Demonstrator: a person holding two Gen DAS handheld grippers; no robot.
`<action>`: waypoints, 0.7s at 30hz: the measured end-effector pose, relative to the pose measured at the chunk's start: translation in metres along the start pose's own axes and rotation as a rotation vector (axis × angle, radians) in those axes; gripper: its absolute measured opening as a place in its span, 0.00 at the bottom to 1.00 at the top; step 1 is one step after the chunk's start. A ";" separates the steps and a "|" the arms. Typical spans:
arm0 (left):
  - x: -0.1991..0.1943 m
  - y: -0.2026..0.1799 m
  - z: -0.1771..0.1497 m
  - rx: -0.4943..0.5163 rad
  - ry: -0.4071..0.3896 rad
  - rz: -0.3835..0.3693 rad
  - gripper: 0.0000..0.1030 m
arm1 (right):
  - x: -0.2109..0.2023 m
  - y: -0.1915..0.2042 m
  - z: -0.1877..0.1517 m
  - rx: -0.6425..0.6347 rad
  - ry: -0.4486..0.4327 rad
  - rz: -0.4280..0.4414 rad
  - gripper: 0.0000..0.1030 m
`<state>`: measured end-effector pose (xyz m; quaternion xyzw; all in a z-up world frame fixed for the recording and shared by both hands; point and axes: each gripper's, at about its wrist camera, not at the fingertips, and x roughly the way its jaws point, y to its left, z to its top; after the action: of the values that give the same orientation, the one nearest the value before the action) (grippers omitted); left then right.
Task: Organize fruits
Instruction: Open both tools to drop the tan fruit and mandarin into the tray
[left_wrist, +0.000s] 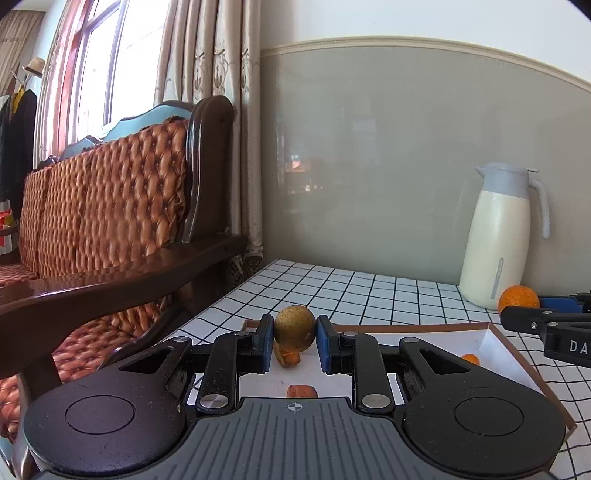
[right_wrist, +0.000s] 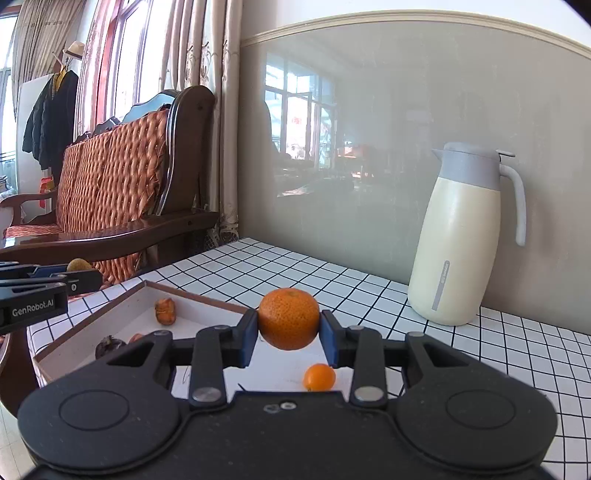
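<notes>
My left gripper (left_wrist: 294, 341) is shut on a round green-brown fruit (left_wrist: 294, 328) and holds it above the left end of a shallow white tray with a brown rim (left_wrist: 495, 338). My right gripper (right_wrist: 289, 336) is shut on an orange (right_wrist: 289, 318) and holds it above the same tray (right_wrist: 122, 299). In the tray lie a small orange kumquat (right_wrist: 319, 376), an orange-brown fruit (right_wrist: 165, 311), a dark fruit (right_wrist: 109, 347) and another brown piece (left_wrist: 302, 390). The right gripper with its orange (left_wrist: 518, 298) shows at the right of the left wrist view.
A cream and grey thermos jug (right_wrist: 458, 236) stands on the checked tablecloth (right_wrist: 303, 269) at the back right, against the grey wall. A wooden sofa with orange cushions (left_wrist: 110, 206) stands off the table's left edge, before curtains and a window.
</notes>
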<state>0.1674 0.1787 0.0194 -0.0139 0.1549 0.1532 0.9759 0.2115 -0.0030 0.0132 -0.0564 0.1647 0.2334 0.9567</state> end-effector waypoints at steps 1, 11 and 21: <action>0.004 0.000 0.000 0.002 0.002 0.000 0.24 | 0.003 -0.001 0.000 0.002 0.003 0.001 0.26; 0.050 -0.001 0.001 0.028 0.054 0.009 0.24 | 0.045 -0.009 0.002 -0.003 0.070 0.003 0.27; 0.076 0.004 -0.005 0.011 0.080 0.063 1.00 | 0.061 -0.031 -0.004 0.027 0.075 -0.114 0.88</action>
<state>0.2338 0.2047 -0.0088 -0.0097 0.1950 0.1821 0.9637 0.2754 -0.0054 -0.0106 -0.0616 0.1998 0.1741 0.9623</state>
